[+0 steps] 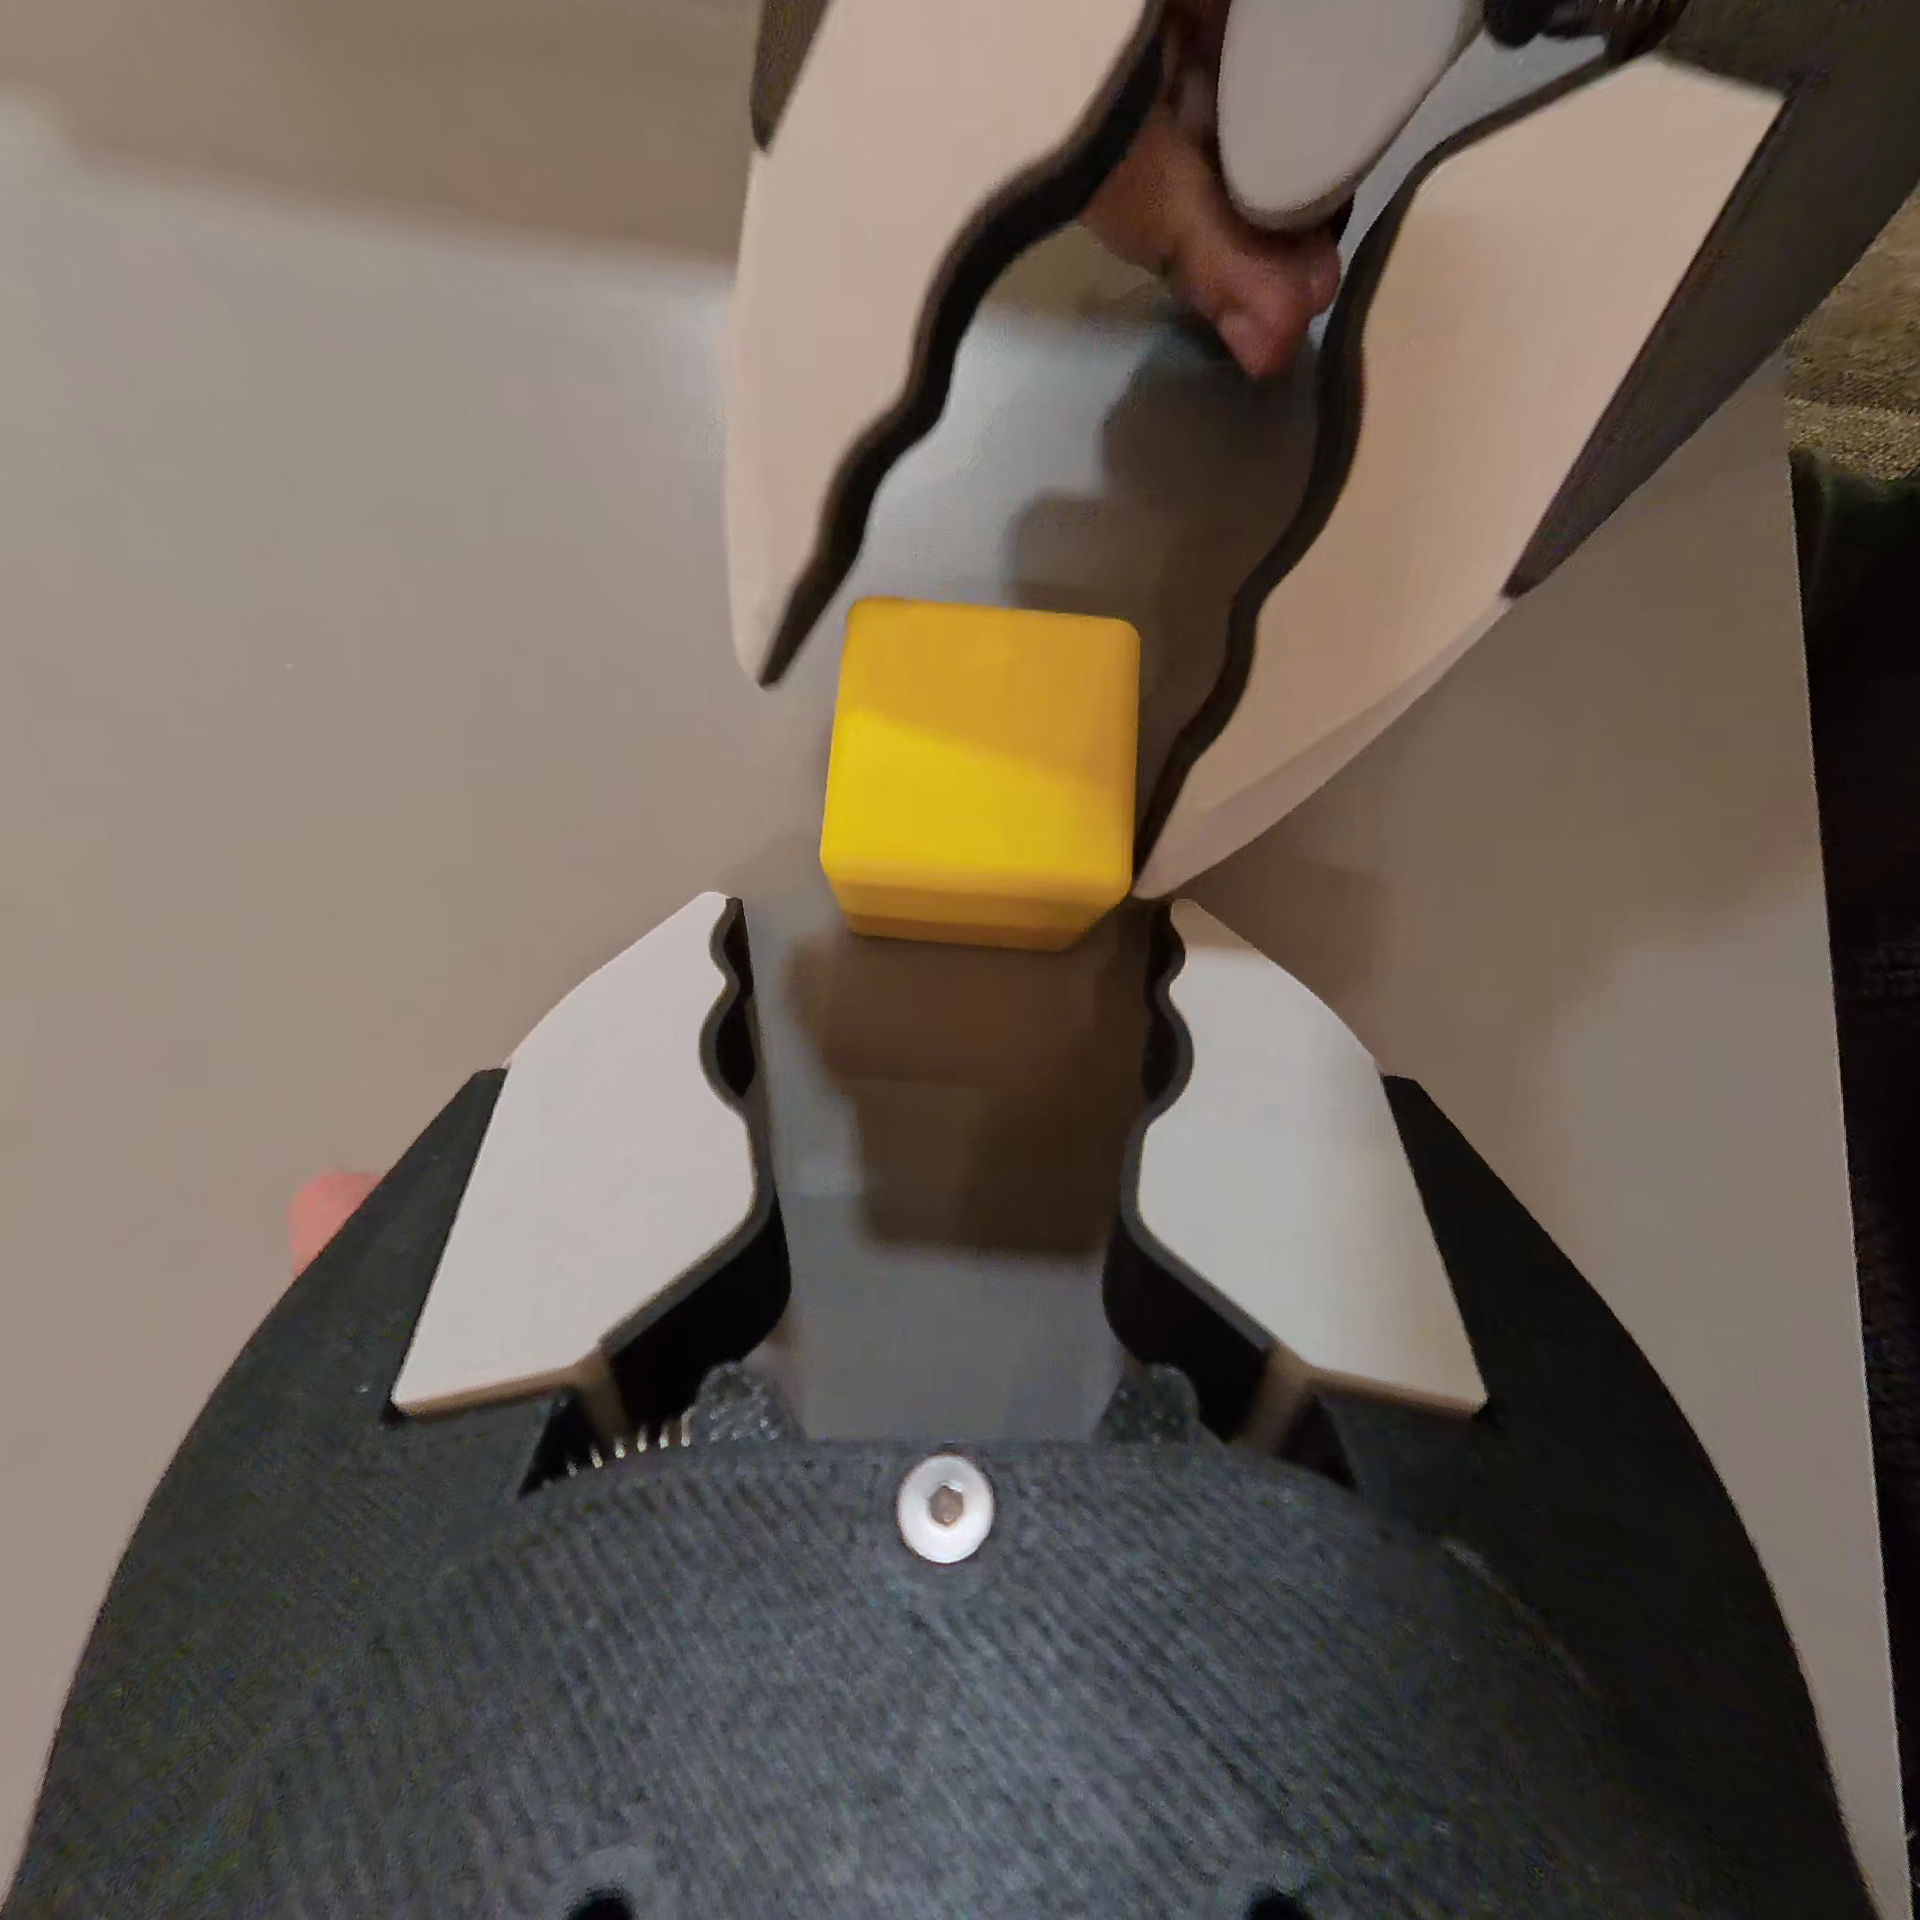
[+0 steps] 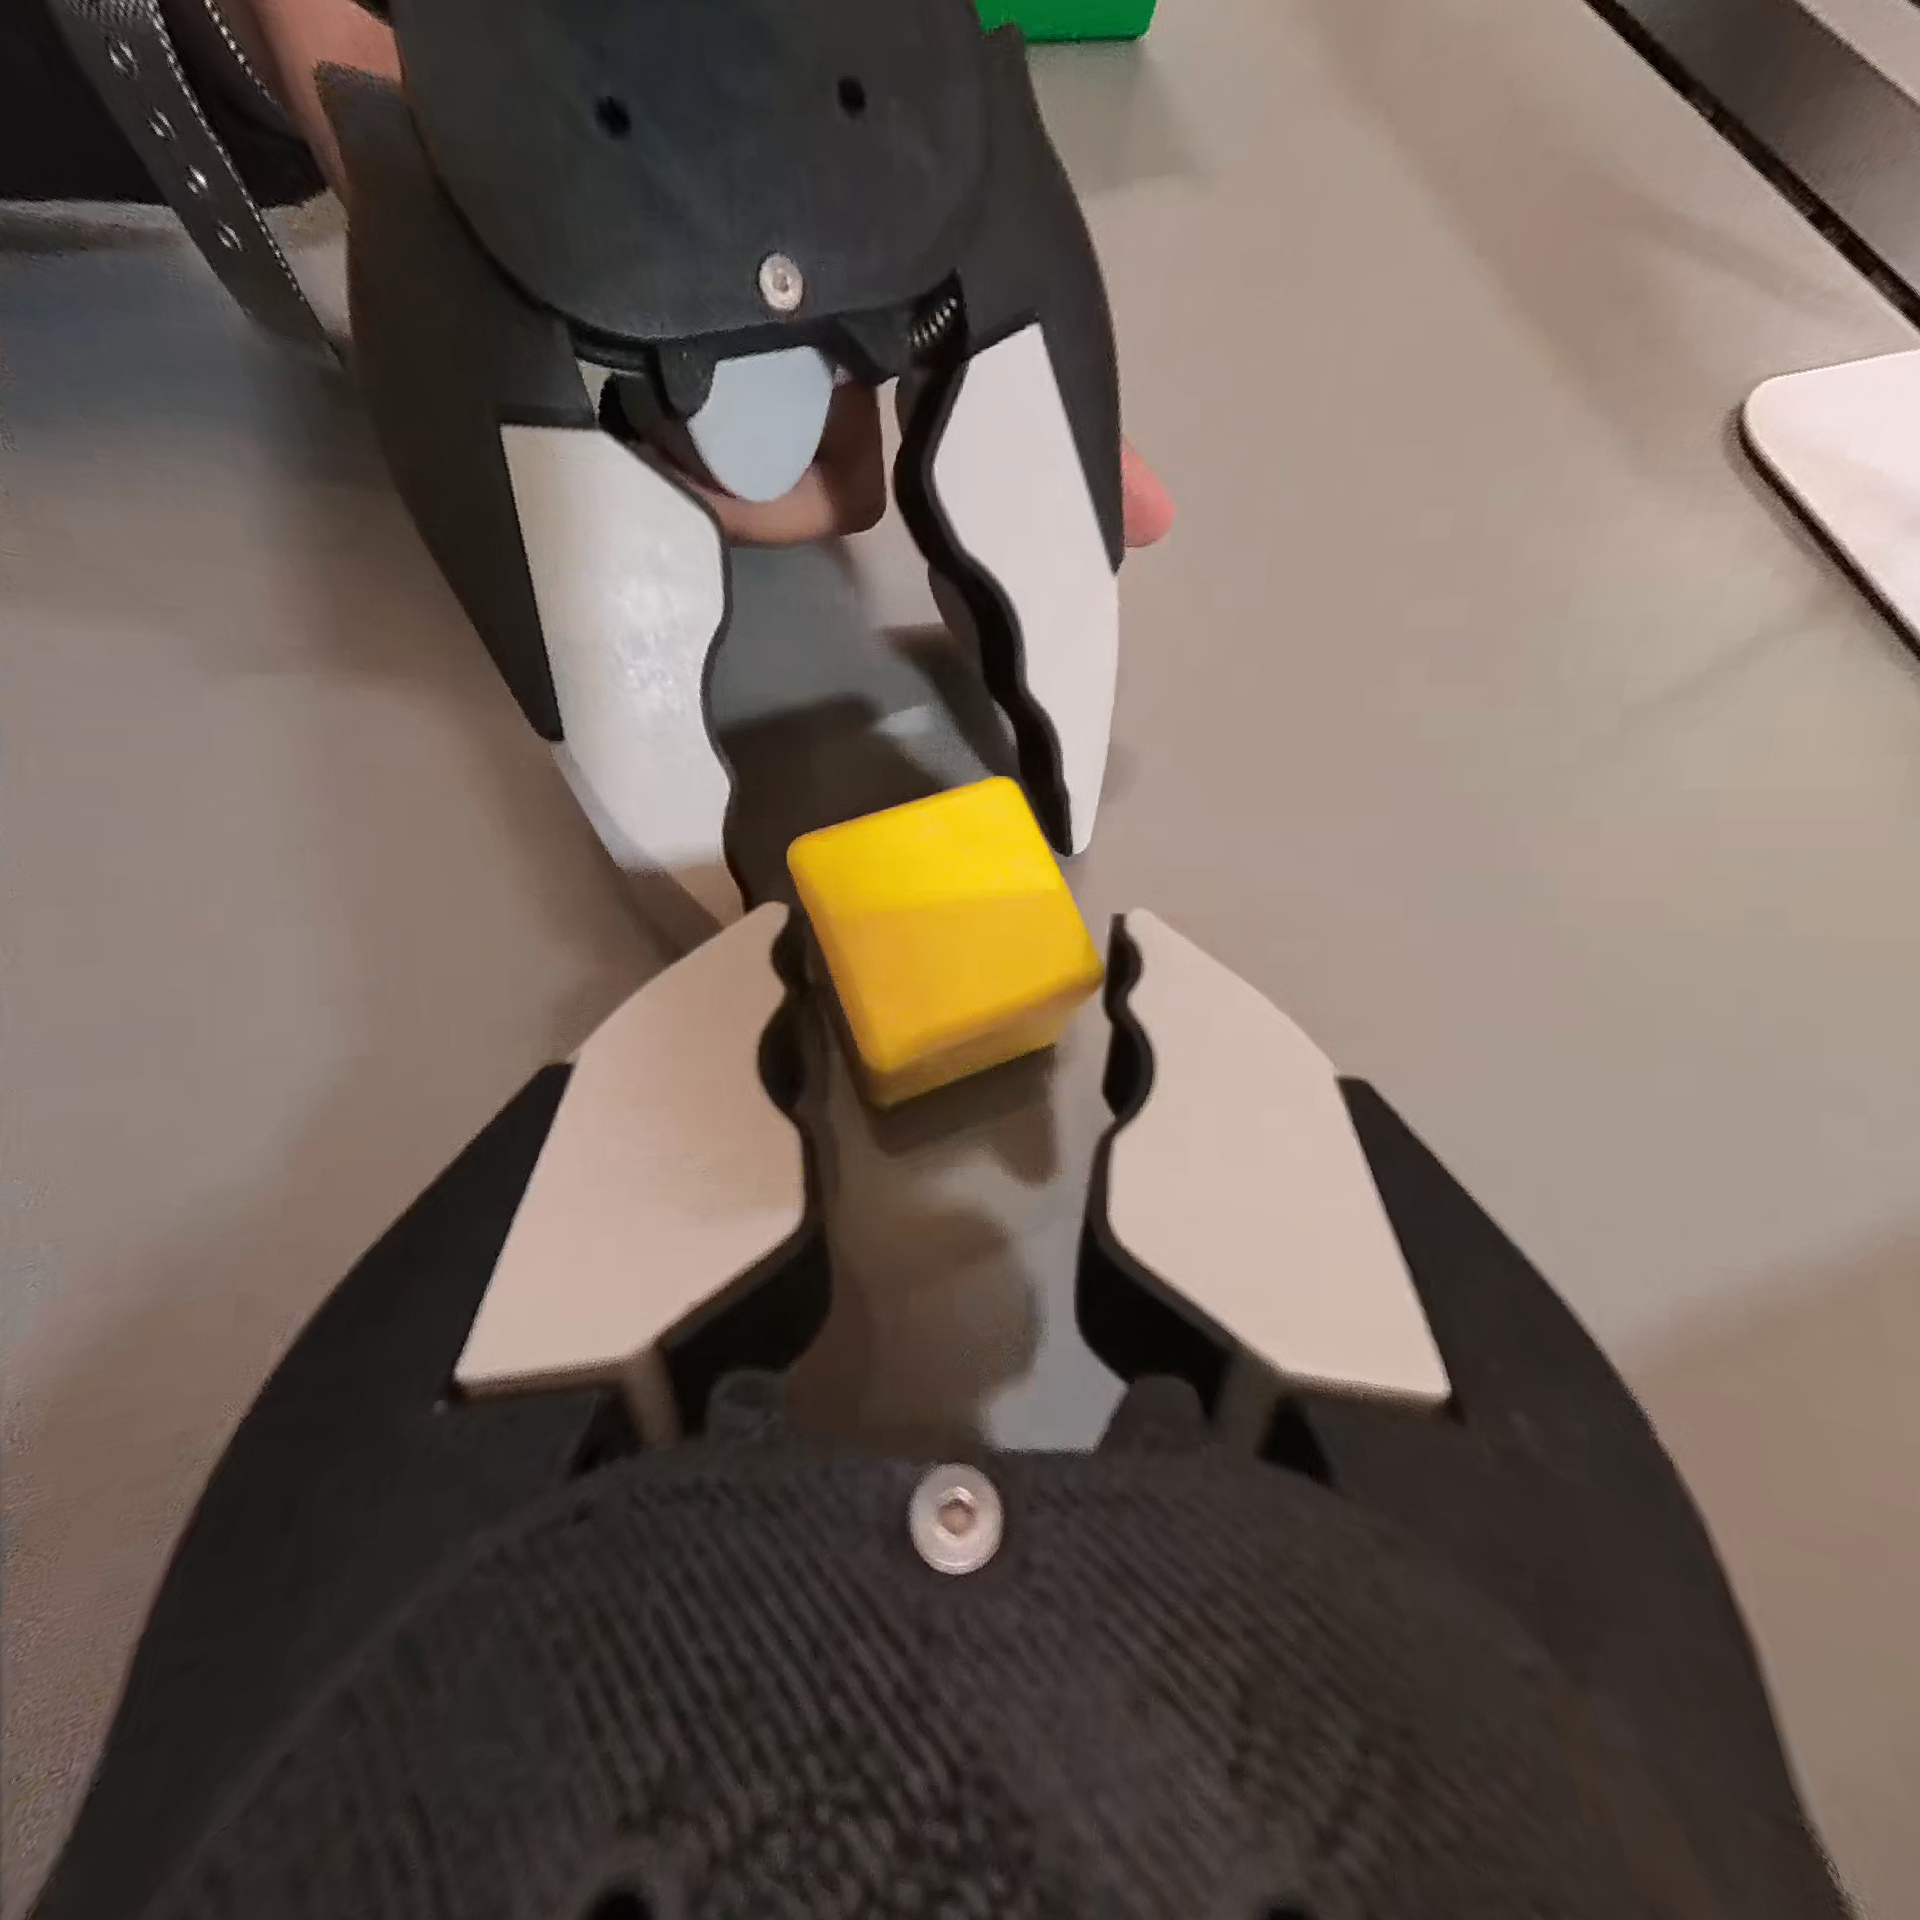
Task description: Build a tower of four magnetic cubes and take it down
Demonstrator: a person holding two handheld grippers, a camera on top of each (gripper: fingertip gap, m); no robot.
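On the grey table, between our two grippers, sits a yellow cube, and we are looking at it from both sides at once. Our right gripper has its jaws spread, tips either side of the cube's near end. The left-hand tip is touching or all but touching the cube; the right-hand tip stands just clear of it. Nothing is clamped.

From the left wrist view, our left gripper is spread wide as well, and the cube lies just beyond its fingertips, not between them. Facing us there, the right gripper comes down from above. One of its fingers runs along the cube's right side, apparently against it, while the other ends near the cube's far left corner.

In the right wrist view the left gripper points straight back at us, its tips reaching the cube's far side, the right-hand one close over the far corner. So both pairs of fingers crowd the same small block, tip to tip.

Round about, we spot a green block at the far edge of the table, half hidden behind the left gripper. The corner of a white slab lies off to the right. In the left wrist view, carpet shows past the table's edge.
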